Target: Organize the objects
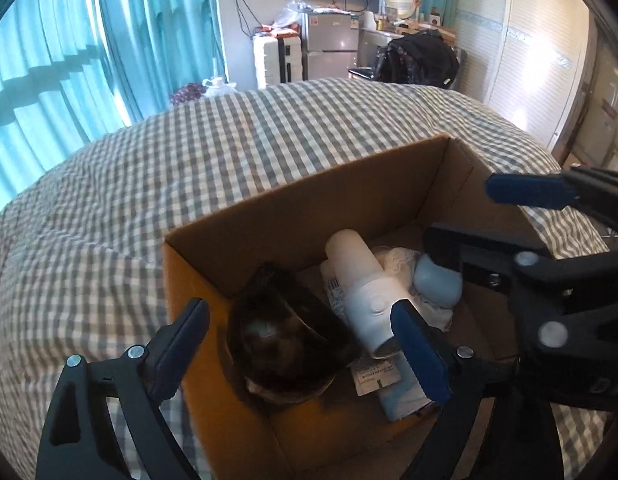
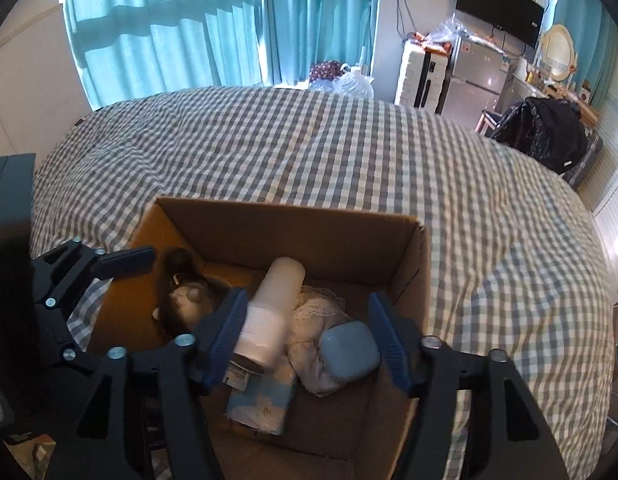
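Observation:
An open cardboard box (image 1: pixel 309 204) (image 2: pixel 329 232) stands on a checked bed. Inside lie a white bottle (image 1: pixel 365 292) (image 2: pixel 269 312), a dark plush toy (image 1: pixel 281 340) (image 2: pixel 189 300), a blue soft case (image 1: pixel 437 284) (image 2: pixel 349 352), a white lace cloth (image 2: pixel 317 304) and a pale blue tissue pack (image 2: pixel 261 404). My left gripper (image 1: pixel 305 344) is open above the box's left side, over the plush toy. My right gripper (image 2: pixel 309 336) is open above the box, straddling the bottle and the blue case; it also shows in the left wrist view (image 1: pixel 469 220). Neither holds anything.
The grey-and-white checked bed cover (image 2: pixel 349 152) stretches around the box. Teal curtains (image 2: pixel 189 20) hang behind. At the far end stand a white suitcase (image 2: pixel 421 72), a fridge (image 2: pixel 473 76), a TV (image 2: pixel 501 4) and a black bag (image 2: pixel 545 136).

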A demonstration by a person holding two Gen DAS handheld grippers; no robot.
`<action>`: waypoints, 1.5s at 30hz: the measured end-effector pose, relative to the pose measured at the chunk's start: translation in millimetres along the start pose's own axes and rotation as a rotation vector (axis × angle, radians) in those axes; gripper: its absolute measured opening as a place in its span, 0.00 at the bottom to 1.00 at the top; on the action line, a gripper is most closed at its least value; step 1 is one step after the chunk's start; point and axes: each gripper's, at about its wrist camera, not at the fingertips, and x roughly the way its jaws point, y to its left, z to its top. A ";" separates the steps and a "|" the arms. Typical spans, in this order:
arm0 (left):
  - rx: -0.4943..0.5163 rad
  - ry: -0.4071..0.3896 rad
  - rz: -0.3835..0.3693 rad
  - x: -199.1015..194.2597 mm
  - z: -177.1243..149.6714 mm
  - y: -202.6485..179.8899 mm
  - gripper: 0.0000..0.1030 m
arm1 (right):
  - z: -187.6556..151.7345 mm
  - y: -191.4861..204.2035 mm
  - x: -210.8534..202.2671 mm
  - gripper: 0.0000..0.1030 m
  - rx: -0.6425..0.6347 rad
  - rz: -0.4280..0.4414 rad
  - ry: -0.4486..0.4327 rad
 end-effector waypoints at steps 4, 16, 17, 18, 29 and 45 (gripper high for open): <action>-0.013 -0.033 0.000 -23.7 7.4 1.0 0.92 | 8.0 -2.9 -26.3 0.71 0.031 -0.011 -0.042; -0.072 -0.246 0.028 -169.2 25.6 9.1 0.98 | 22.1 6.7 -180.0 0.89 0.043 -0.090 -0.289; -0.071 -0.268 0.031 -182.2 28.5 6.9 0.98 | 22.1 9.8 -192.5 0.89 0.042 -0.096 -0.307; -0.068 -0.287 0.035 -194.9 30.3 5.7 0.98 | 20.6 11.4 -206.2 0.89 0.042 -0.100 -0.326; -0.082 -0.441 0.081 -299.1 15.6 5.5 0.99 | -5.0 23.1 -310.8 0.95 0.048 -0.124 -0.498; -0.142 -0.598 0.189 -312.9 -106.5 -10.5 1.00 | -141.8 37.3 -284.0 0.99 0.079 -0.099 -0.660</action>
